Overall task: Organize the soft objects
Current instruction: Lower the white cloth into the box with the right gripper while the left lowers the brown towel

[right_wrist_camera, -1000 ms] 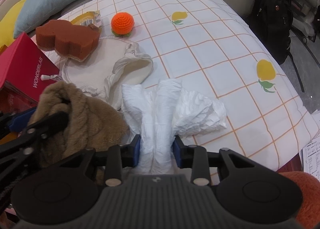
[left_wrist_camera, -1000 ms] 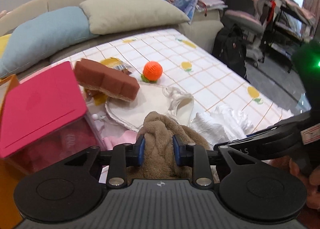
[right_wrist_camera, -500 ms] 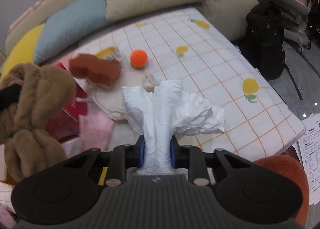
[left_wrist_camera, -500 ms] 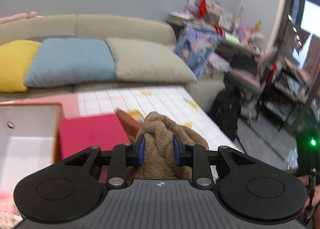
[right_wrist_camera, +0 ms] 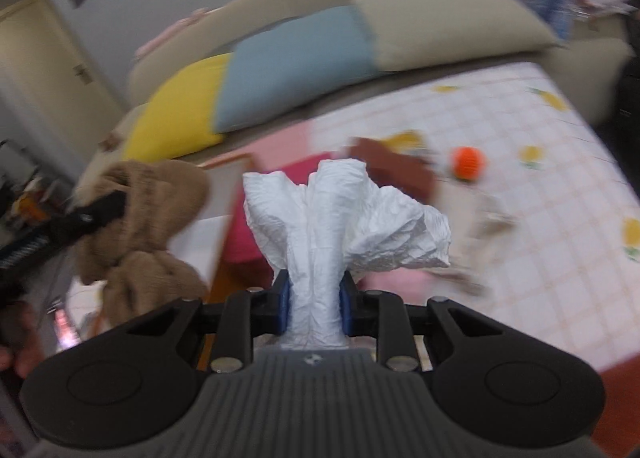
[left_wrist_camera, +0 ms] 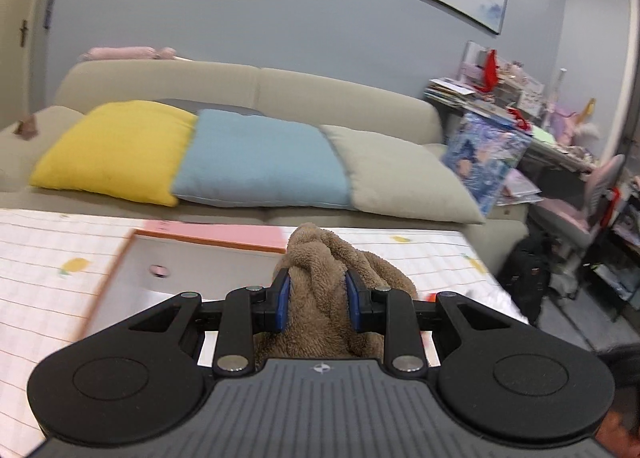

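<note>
My left gripper (left_wrist_camera: 318, 300) is shut on a brown fluffy towel (left_wrist_camera: 324, 258) and holds it in the air above an open white box with an orange rim (left_wrist_camera: 120, 258). The towel also shows in the right wrist view (right_wrist_camera: 152, 209), hanging from the left gripper at the left. My right gripper (right_wrist_camera: 314, 304) is shut on a crumpled white cloth (right_wrist_camera: 340, 213) and holds it up above the table. Behind it lie a brown sponge block (right_wrist_camera: 400, 169), an orange knitted ball (right_wrist_camera: 468, 163) and a beige cloth (right_wrist_camera: 488, 213) on the checked tablecloth (right_wrist_camera: 560, 197).
A beige sofa (left_wrist_camera: 320, 93) with yellow (left_wrist_camera: 116, 149), blue (left_wrist_camera: 260, 161) and grey-green cushions (left_wrist_camera: 400, 177) stands behind the table. A magenta box lid (right_wrist_camera: 248, 234) lies by the white box. A cluttered desk and pink chair (left_wrist_camera: 592, 193) stand at the right.
Both grippers have risen and swung left with their loads. The left wrist view now looks over the open white box toward the sofa. The right wrist view is blurred by motion.
</note>
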{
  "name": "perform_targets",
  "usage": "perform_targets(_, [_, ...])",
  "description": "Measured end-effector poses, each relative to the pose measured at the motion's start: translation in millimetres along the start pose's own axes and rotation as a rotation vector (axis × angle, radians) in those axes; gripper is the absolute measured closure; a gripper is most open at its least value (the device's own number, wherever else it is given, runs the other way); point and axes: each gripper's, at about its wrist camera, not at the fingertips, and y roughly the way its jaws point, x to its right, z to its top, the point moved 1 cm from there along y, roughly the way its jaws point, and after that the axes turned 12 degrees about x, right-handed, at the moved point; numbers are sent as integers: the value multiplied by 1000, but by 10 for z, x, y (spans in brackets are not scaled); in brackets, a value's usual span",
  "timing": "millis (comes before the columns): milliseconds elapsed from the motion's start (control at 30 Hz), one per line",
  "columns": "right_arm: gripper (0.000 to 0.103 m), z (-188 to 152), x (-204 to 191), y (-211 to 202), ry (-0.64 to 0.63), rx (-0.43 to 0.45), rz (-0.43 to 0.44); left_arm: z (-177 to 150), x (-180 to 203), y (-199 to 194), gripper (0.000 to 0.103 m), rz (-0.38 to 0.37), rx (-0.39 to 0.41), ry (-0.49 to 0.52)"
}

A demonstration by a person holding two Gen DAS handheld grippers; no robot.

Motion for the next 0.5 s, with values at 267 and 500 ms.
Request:
perform_targets(267, [80,194,-827,531,-108,-52,153,167,-498,64,71,87,-43,178])
perform_targets(500, [80,174,-1360,1149,-191,-152,197,-19,-768,367,71,122,-182,327])
